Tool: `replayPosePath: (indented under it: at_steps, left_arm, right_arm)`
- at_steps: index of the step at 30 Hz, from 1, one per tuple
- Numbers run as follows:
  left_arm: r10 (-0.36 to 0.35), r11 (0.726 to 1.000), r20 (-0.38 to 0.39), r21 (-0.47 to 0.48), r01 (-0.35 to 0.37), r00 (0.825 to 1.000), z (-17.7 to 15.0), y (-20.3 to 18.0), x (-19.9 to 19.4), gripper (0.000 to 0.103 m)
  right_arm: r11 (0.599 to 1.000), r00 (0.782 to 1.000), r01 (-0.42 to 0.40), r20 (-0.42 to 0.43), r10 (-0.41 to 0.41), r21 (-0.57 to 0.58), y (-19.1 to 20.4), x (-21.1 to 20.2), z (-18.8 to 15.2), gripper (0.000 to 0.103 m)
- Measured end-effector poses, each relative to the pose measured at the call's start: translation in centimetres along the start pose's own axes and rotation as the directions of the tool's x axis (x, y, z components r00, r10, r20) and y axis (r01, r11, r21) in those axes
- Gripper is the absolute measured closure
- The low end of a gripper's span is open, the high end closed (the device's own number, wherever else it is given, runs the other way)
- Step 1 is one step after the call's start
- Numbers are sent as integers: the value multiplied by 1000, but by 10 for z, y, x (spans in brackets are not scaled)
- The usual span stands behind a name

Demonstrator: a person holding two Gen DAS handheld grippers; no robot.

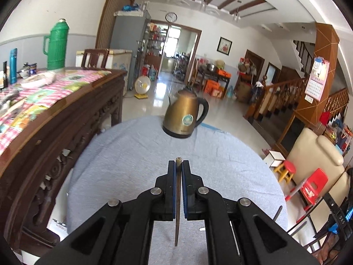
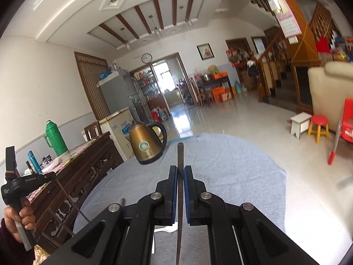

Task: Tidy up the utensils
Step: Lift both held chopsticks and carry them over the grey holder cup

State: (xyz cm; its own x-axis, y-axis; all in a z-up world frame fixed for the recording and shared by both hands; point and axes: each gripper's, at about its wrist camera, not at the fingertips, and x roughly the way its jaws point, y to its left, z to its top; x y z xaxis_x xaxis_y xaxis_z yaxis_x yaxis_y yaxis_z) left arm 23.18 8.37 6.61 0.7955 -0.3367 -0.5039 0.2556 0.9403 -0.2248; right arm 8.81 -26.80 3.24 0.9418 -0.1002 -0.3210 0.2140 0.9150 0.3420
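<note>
My left gripper [image 1: 178,162] is shut on a dark chopstick [image 1: 177,201] that runs between its blue pads, thick end forward, held above the grey tablecloth [image 1: 132,154]. My right gripper [image 2: 180,167] is shut on a second dark chopstick [image 2: 180,159] that sticks out past the fingertips. The left gripper's handle and the hand holding it [image 2: 19,190] show at the left of the right wrist view, with its chopstick [image 2: 72,205] pointing down. Another chopstick end [image 1: 278,213] shows at the cloth's right edge in the left wrist view.
A brass electric kettle [image 1: 185,117] stands at the far edge of the round table; it also shows in the right wrist view [image 2: 146,143]. A carved wooden sideboard [image 1: 55,143] stands at the left, with a green thermos [image 1: 57,44] on it. Red stools [image 2: 318,125] stand on the floor at the right.
</note>
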Motion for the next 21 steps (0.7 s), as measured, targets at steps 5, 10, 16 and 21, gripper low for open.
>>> replayPosePath:
  at_steps: [5,10,16,21]
  left_arm:
    - [8,1000,49,7,-8,999,2,4,-37,98]
    - [4,998,87,57,-9,996,5,-4,-74,98]
    - [-9,995,103,99,-1,995,6,-11,-115,98]
    - [-38,992,107,122,25,994,4,-21,-145,98]
  right_arm:
    - [999,998,-24,49,26,-27,18,-25,7,97]
    - [996,993,-74,85,78,-50,35,-49,12,97]
    - [992,988,-109,104,115,-65,50,-70,16,97]
    - [989,984,-133,109,140,-71,60,-80,13,97]
